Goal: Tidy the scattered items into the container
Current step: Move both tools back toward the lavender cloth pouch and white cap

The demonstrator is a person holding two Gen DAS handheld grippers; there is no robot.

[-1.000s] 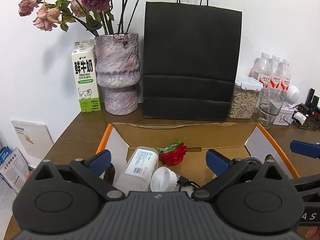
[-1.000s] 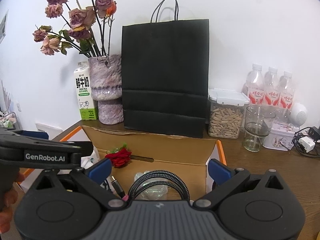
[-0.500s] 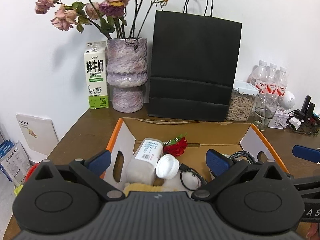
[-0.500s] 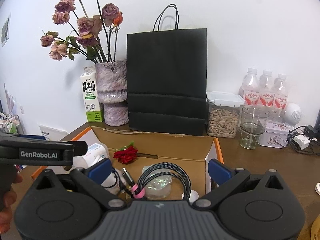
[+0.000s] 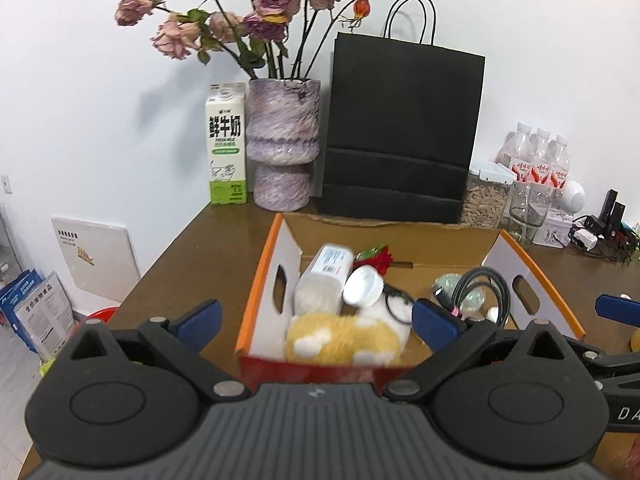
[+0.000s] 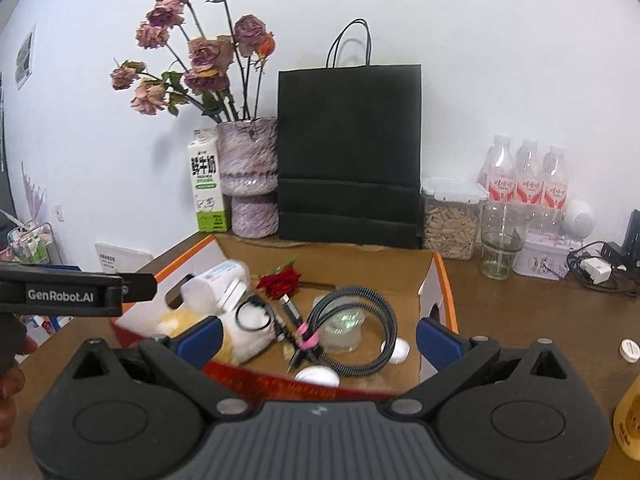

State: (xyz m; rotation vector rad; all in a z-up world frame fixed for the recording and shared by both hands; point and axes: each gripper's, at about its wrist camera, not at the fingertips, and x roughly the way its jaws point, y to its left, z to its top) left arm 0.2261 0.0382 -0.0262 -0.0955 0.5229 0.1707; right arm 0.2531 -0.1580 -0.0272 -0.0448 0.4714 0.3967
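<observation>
- Step in hand: between placements, as I judge it. Left gripper [image 5: 314, 316] and right gripper [image 6: 318, 334] both hang before the near edge of the cardboard box [image 5: 404, 236], fingers spread wide, nothing between them.
- Box sits centre of frame on the brown counter [image 5: 192, 264], orange-trimmed, near wall red, flaps up, hand-slots in the side walls.
- Contents, left wrist view: white bottle [image 5: 326, 276] lying on its side at the left; yellow-and-white plush toy [image 5: 344, 338] against the near wall; red artificial rose [image 5: 382, 259] toward the back; coiled braided cable [image 6: 352, 330] on the right, bound with a pink tie.
- Still outside: a small white cap [image 6: 630, 349] at the right edge of the right wrist view, and a yellow object [image 6: 628, 420] cut off at lower right; identity unclear.
- Next move, my judgement: swing the right gripper rightward to those strays and close on one. The cap lies flat and low, so it calls for a careful pinch.
</observation>
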